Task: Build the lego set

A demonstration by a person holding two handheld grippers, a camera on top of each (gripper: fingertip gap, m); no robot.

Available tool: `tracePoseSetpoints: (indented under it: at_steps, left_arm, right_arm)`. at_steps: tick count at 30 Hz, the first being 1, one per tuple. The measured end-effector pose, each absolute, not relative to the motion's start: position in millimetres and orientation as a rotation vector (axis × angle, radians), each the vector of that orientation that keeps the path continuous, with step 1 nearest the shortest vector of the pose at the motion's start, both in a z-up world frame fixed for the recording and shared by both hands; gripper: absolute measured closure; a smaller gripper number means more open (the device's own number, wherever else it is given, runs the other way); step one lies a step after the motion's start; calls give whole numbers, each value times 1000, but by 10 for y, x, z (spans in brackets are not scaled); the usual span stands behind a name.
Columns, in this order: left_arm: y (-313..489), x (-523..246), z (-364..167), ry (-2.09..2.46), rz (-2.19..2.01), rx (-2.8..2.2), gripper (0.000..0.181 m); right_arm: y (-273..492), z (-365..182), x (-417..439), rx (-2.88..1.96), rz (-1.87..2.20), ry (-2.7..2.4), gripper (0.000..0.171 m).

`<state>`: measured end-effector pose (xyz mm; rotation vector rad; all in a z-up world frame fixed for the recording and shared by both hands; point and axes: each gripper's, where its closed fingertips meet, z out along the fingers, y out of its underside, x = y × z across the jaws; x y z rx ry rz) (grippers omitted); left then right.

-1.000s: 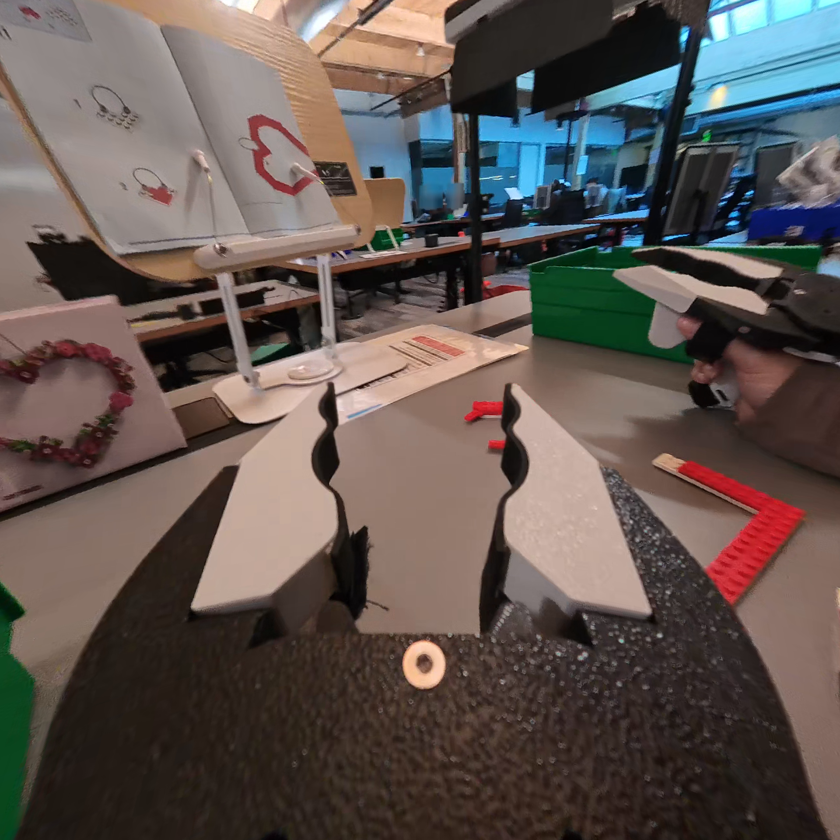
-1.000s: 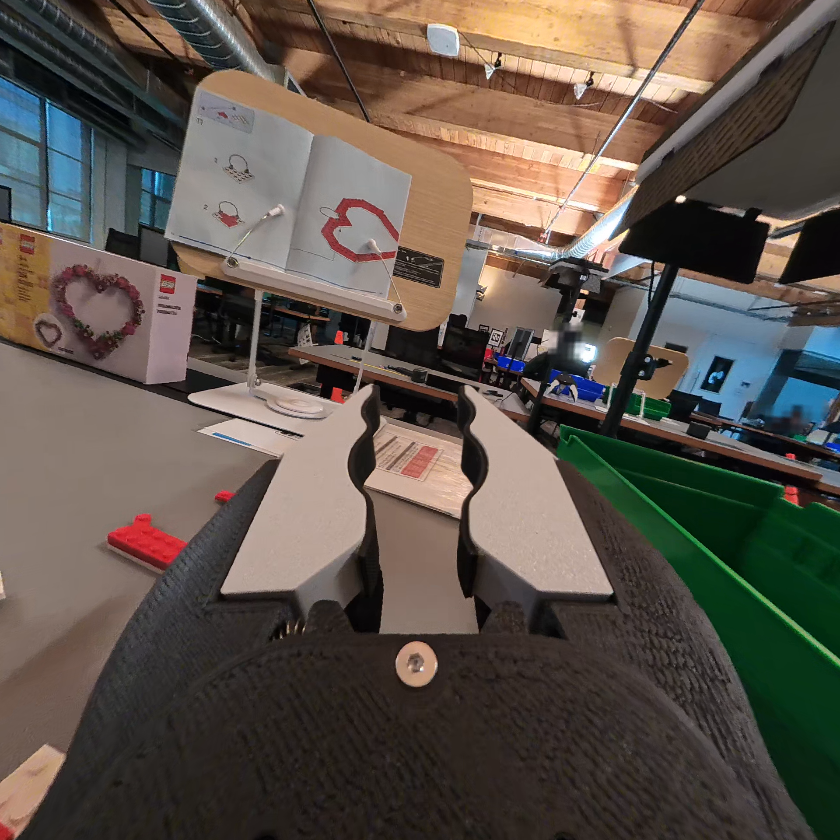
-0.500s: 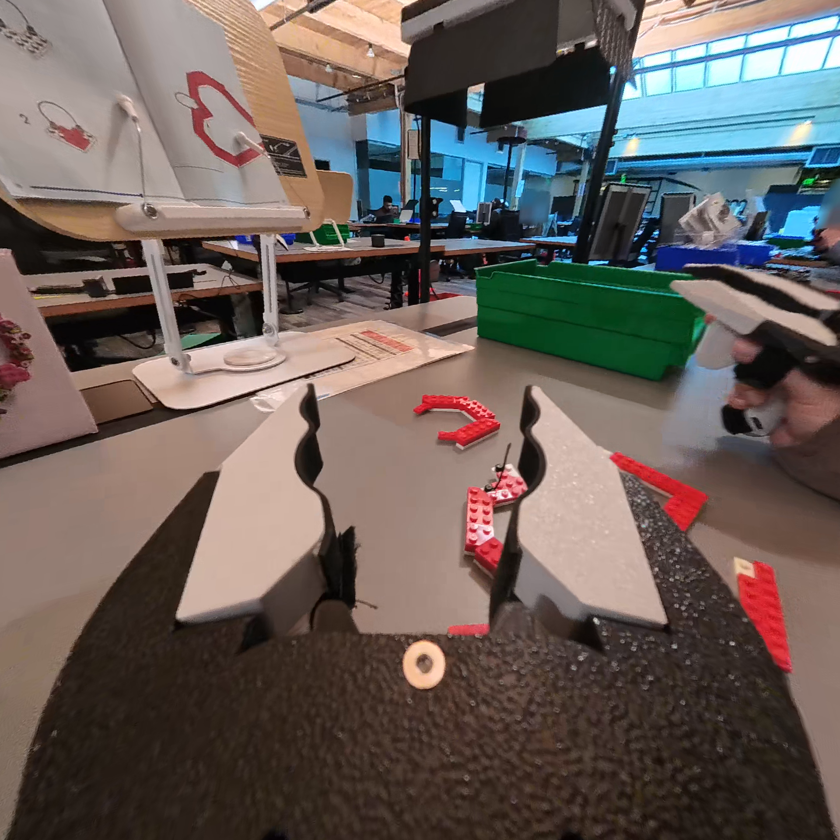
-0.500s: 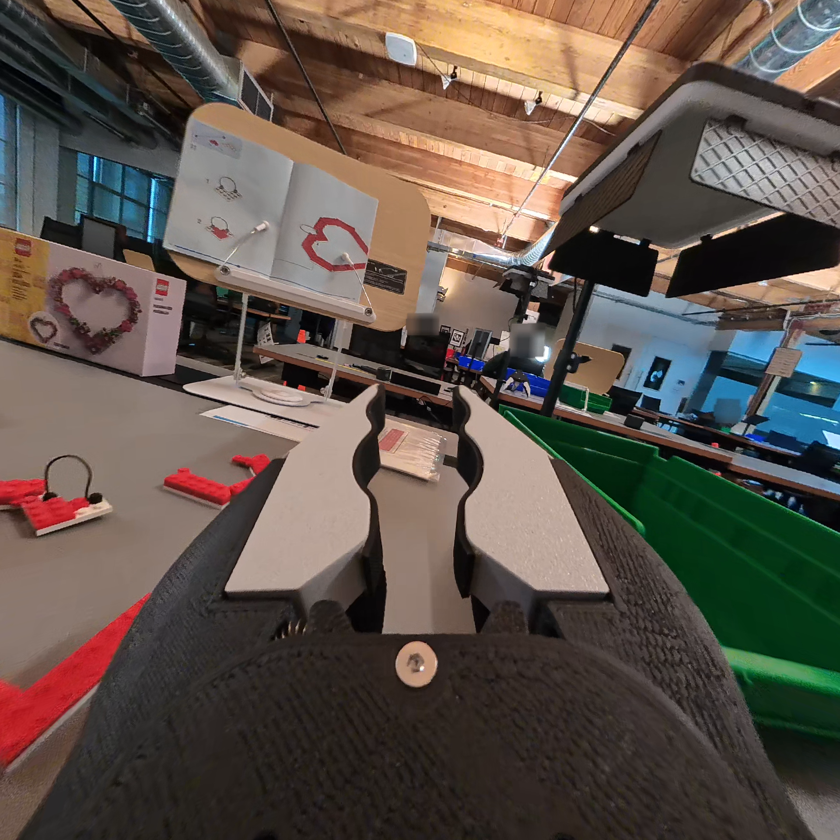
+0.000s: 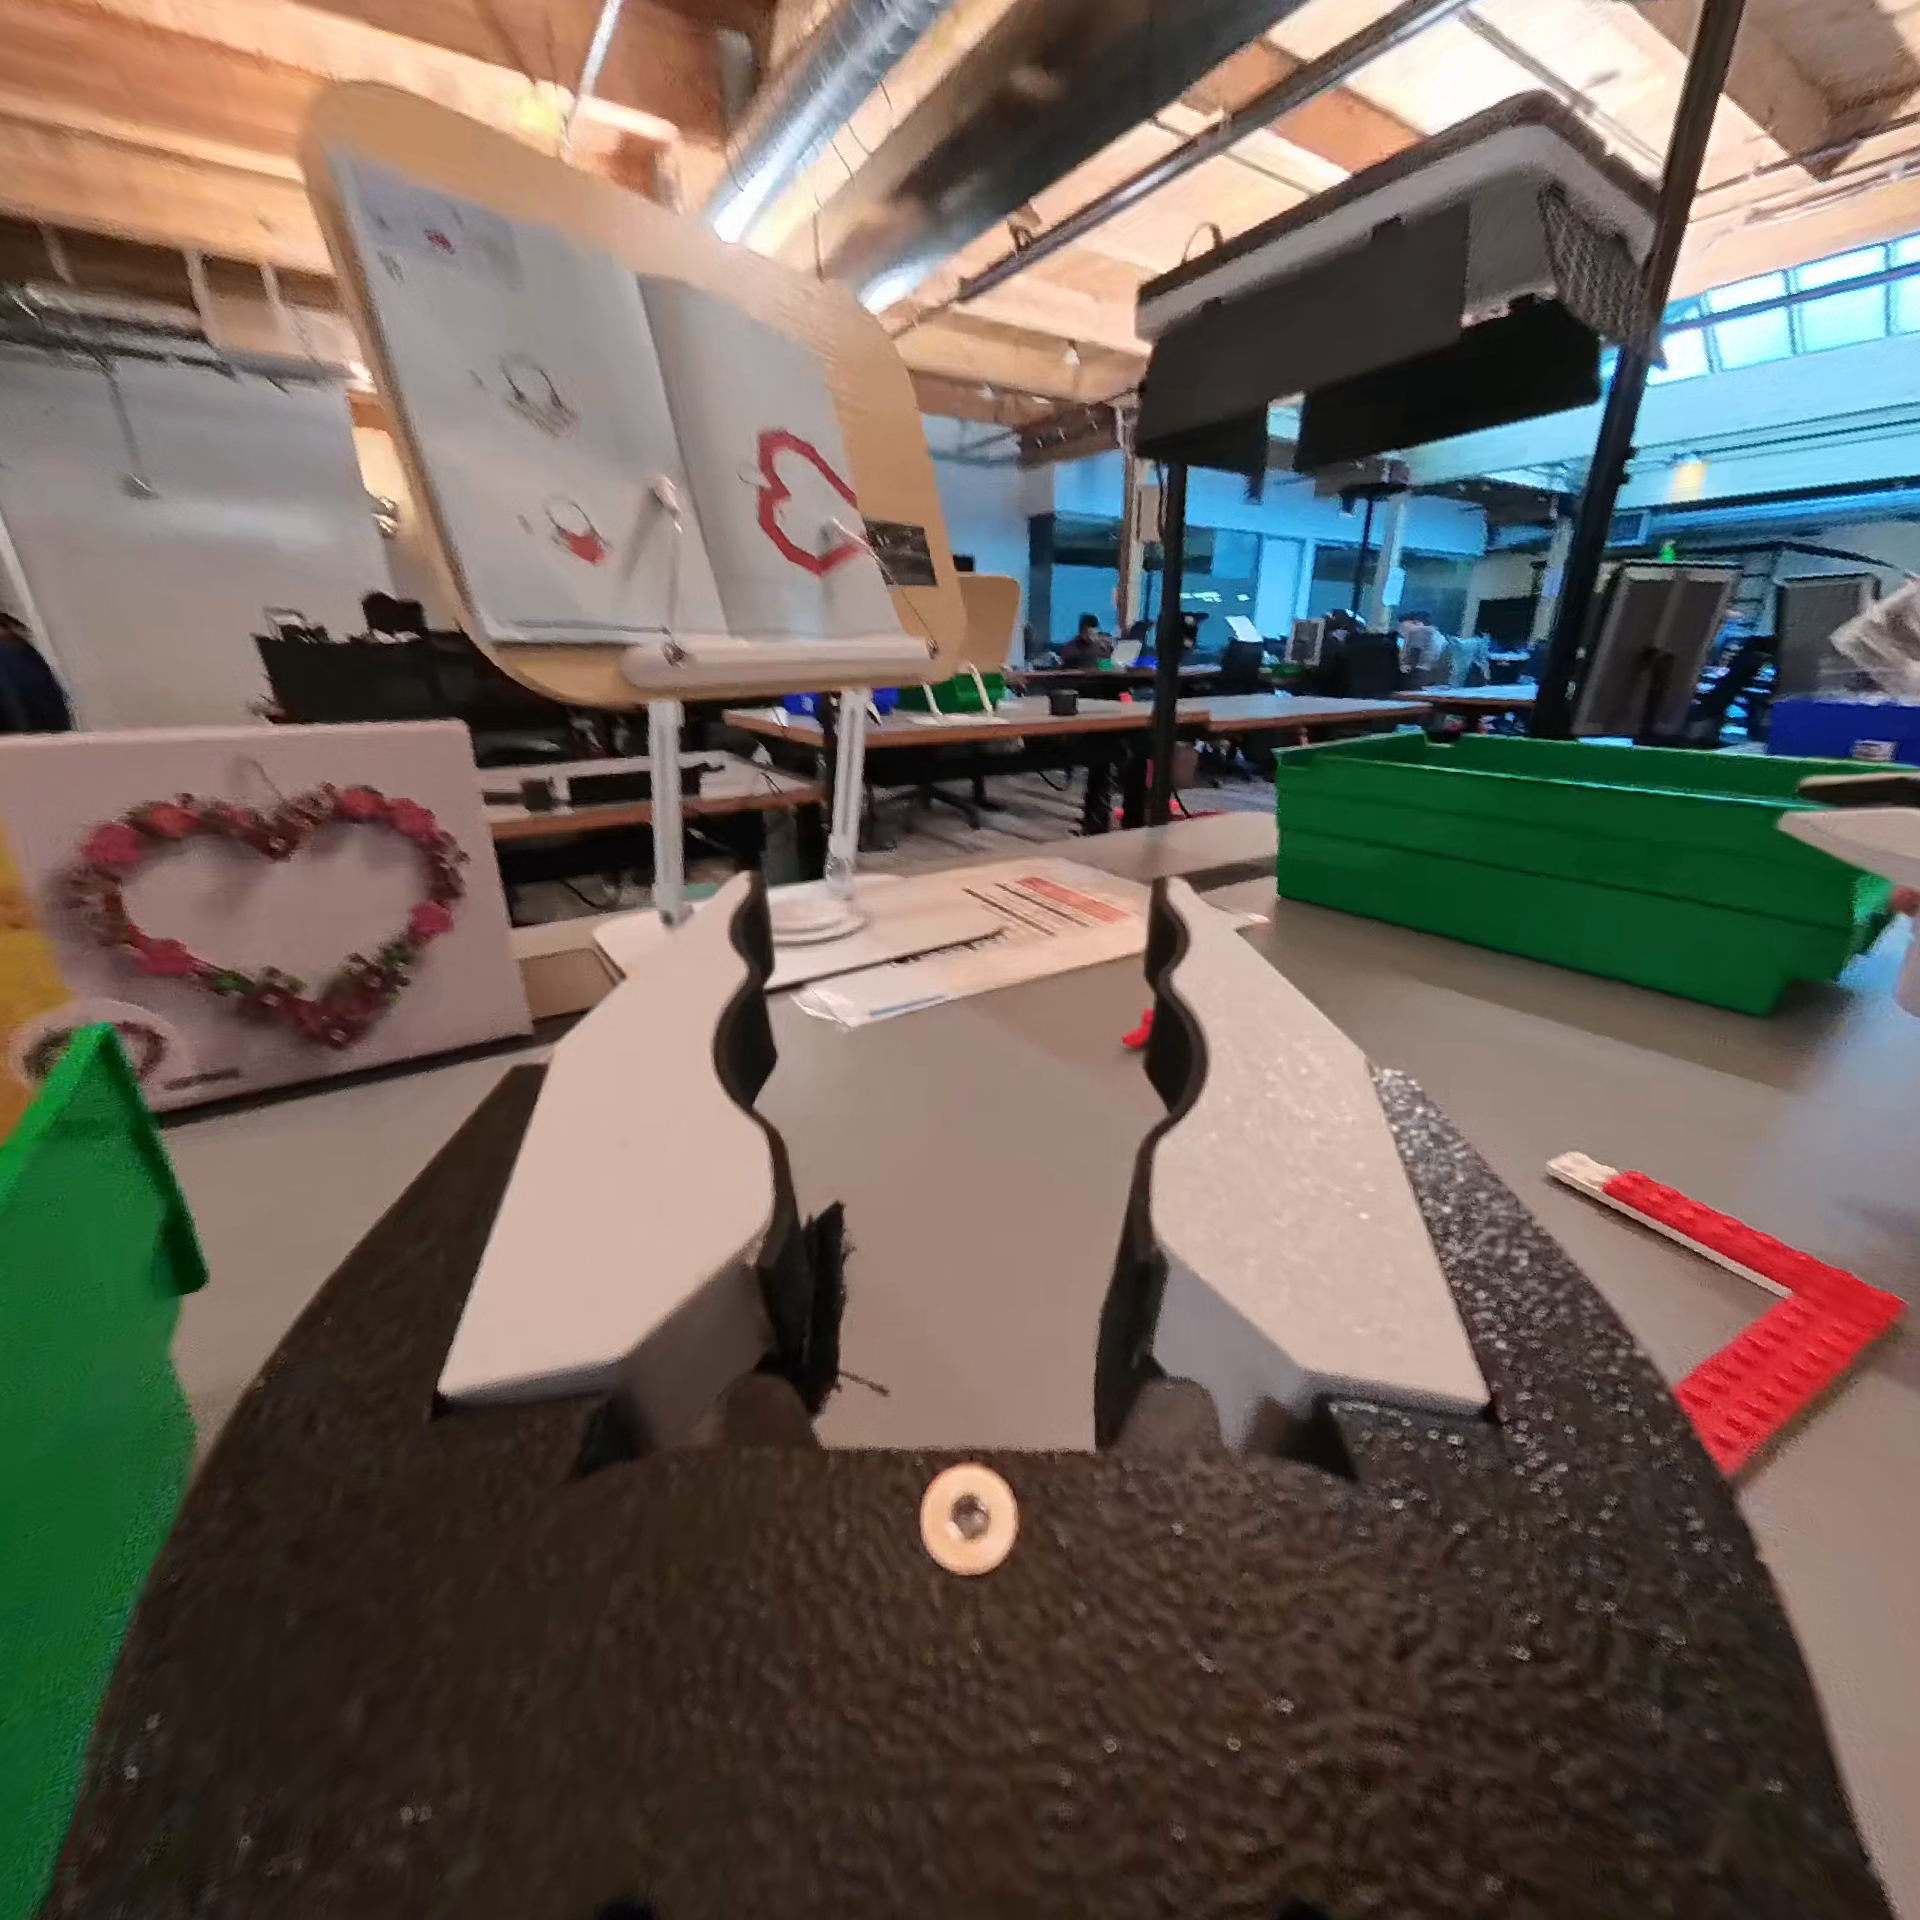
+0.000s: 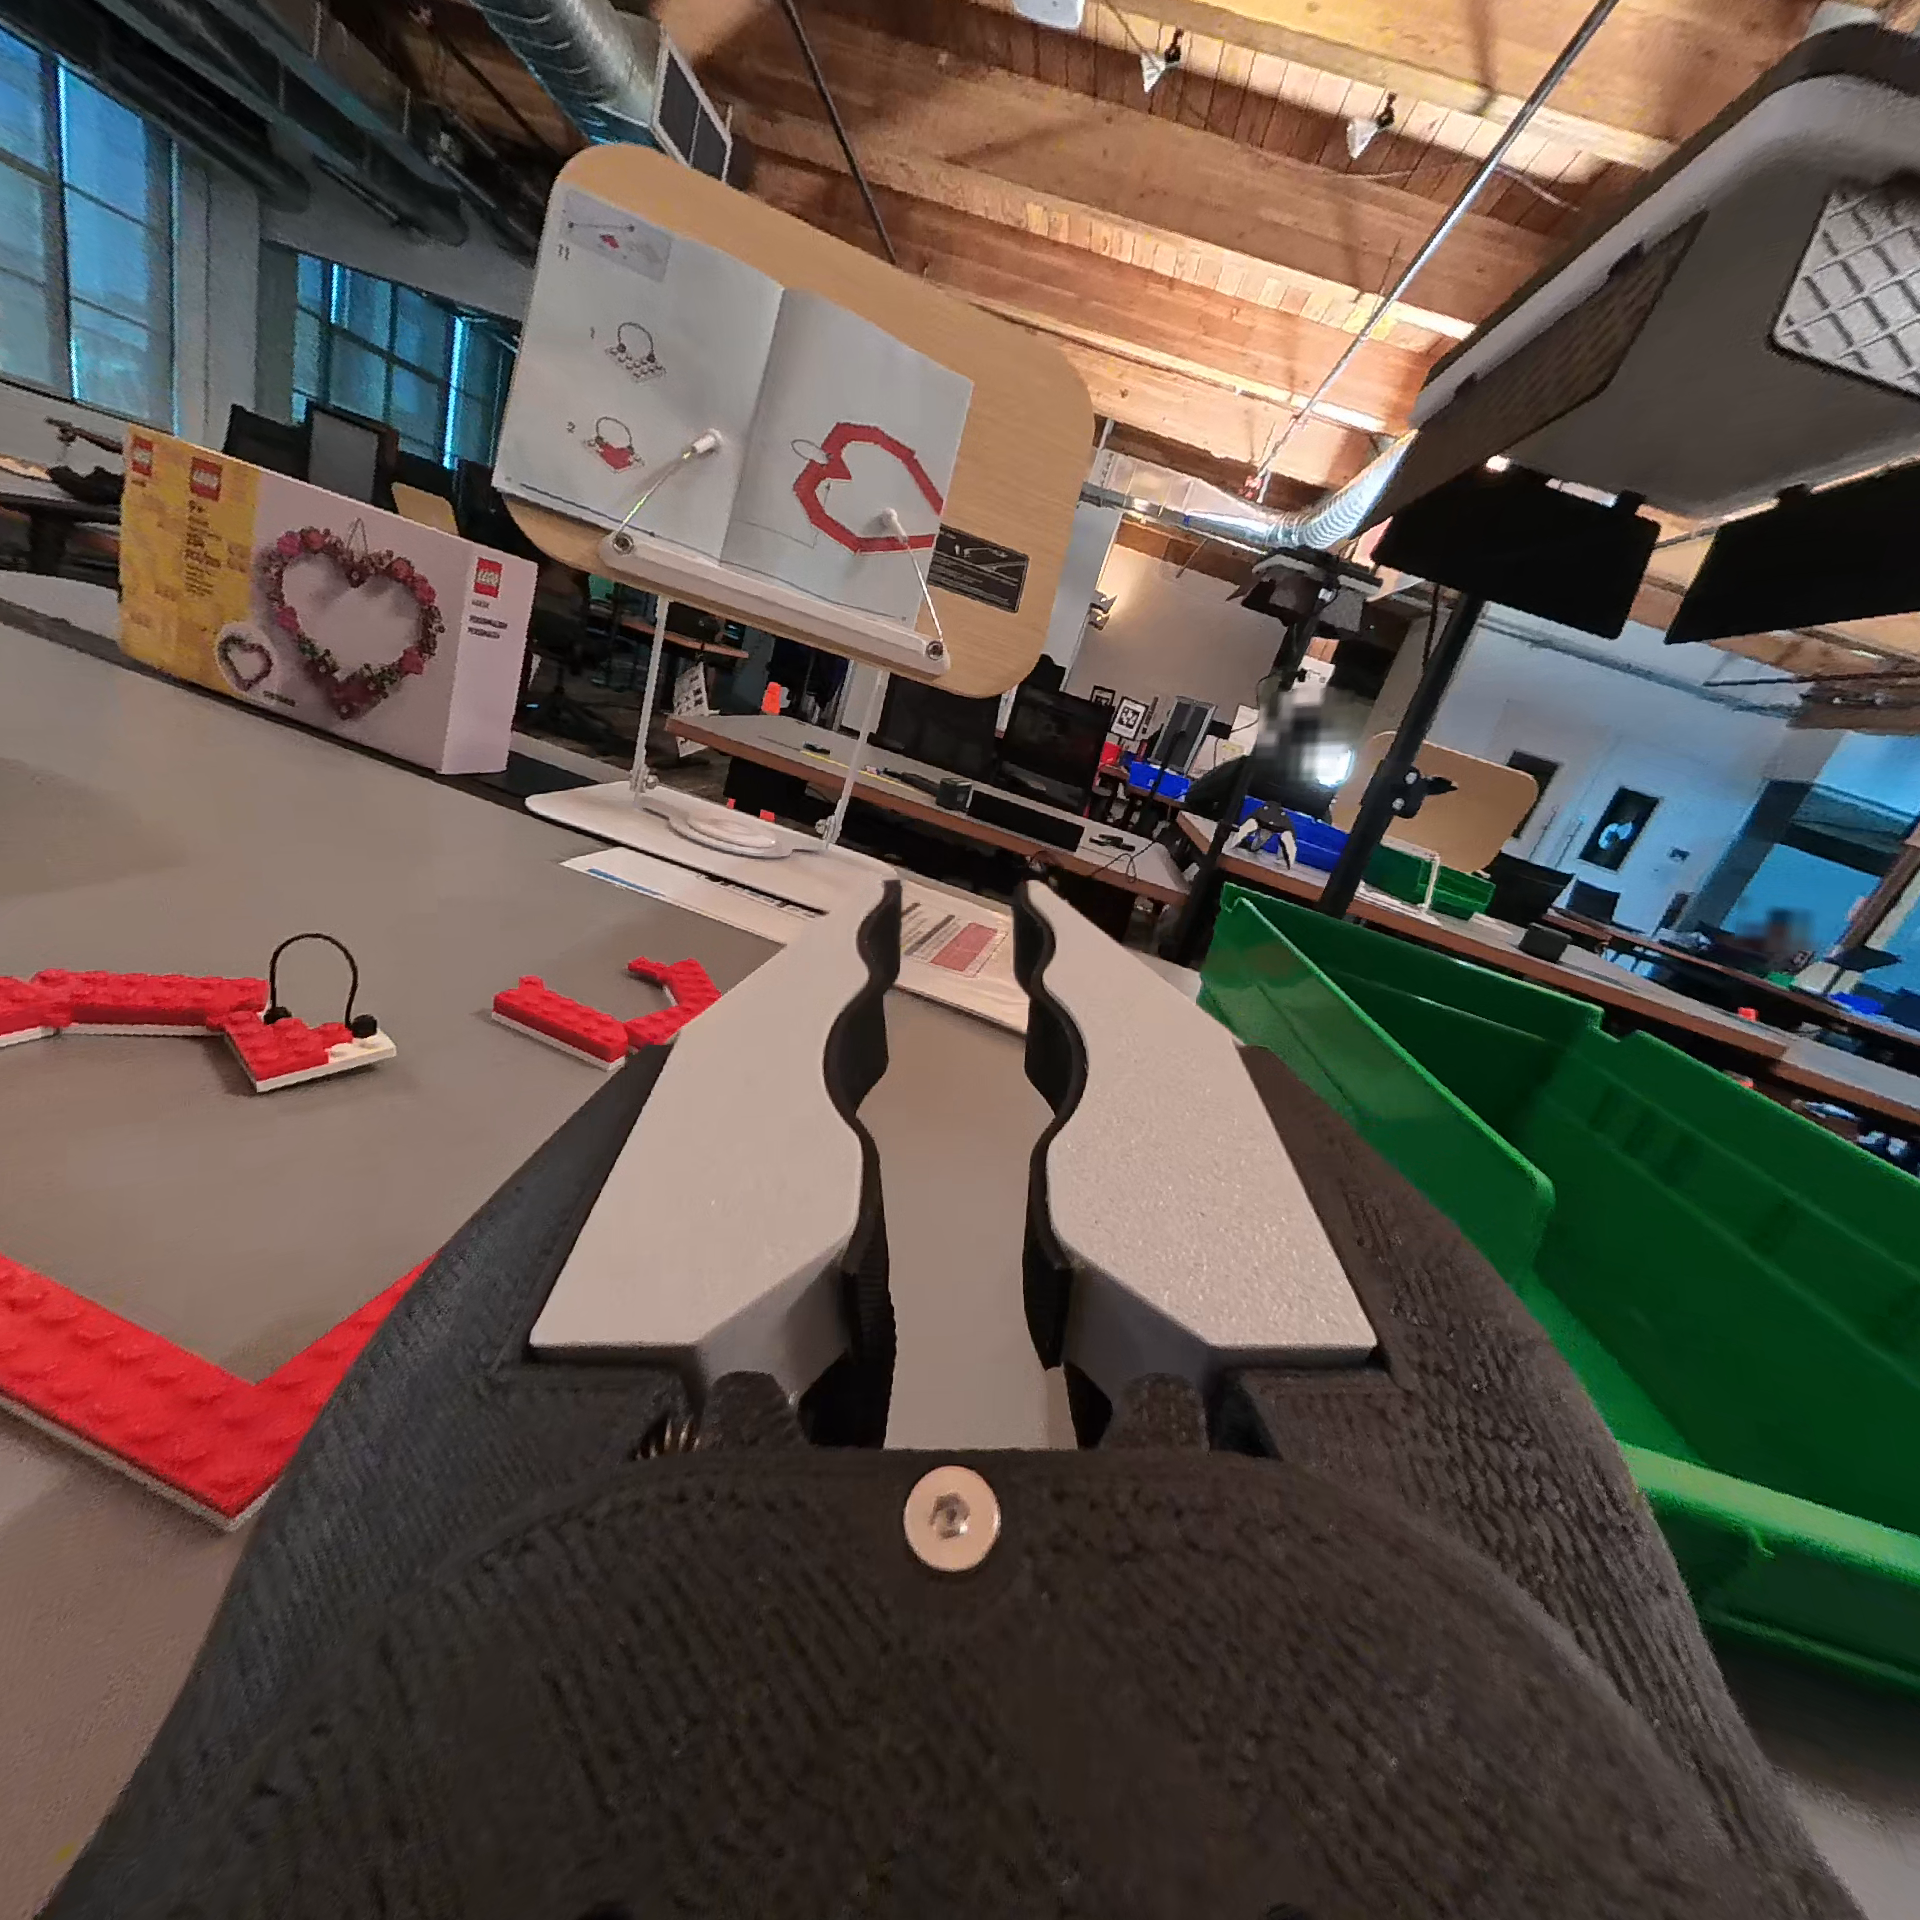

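My left gripper (image 5: pixel 956 935) is open and empty, held over bare grey table. A red L-shaped plate assembly (image 5: pixel 1787 1309) lies to its right, and a small red bit (image 5: pixel 1138 1029) shows past its right finger. My right gripper (image 6: pixel 956 914) is empty, its jaws a narrow gap apart, beside the green bin. Left of it lie a red piece with a black loop (image 6: pixel 301 1039), a red angled piece (image 6: pixel 613 1013), a long red segment (image 6: pixel 104 1003) and the red L-shaped assembly (image 6: pixel 156 1392). The right gripper's tip (image 5: pixel 1860 831) shows at the left view's right edge.
An open instruction book on a wooden stand (image 6: pixel 769 436) stands at the table's back, with the set's box (image 6: pixel 332 623) to its left and a paper sheet (image 5: pixel 987 935) in front. A green bin (image 6: pixel 1558 1195) sits on the right. Another green bin's corner (image 5: pixel 83 1351) is close on my left.
My left gripper has tilted up and swung left, so the red pieces seen under it half a second ago are out of view. My right gripper has turned left, and more red pieces show.
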<state>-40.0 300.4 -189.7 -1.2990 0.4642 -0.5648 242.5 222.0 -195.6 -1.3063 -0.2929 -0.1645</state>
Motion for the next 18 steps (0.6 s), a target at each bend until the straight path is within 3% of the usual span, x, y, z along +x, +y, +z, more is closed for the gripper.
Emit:
tracePoseSetpoints:
  at_steps: [9, 18]
  left_arm:
    - [3052, -367, -1943, 470, -523, -1308, 110]
    - [3403, -300, -1965, 406, -434, -1332, 110]
  right_arm:
    - [2506, -2057, 2157, -1326, -160, -454, 150]
    - [3317, -2065, 1955, -1294, -148, -558, 147]
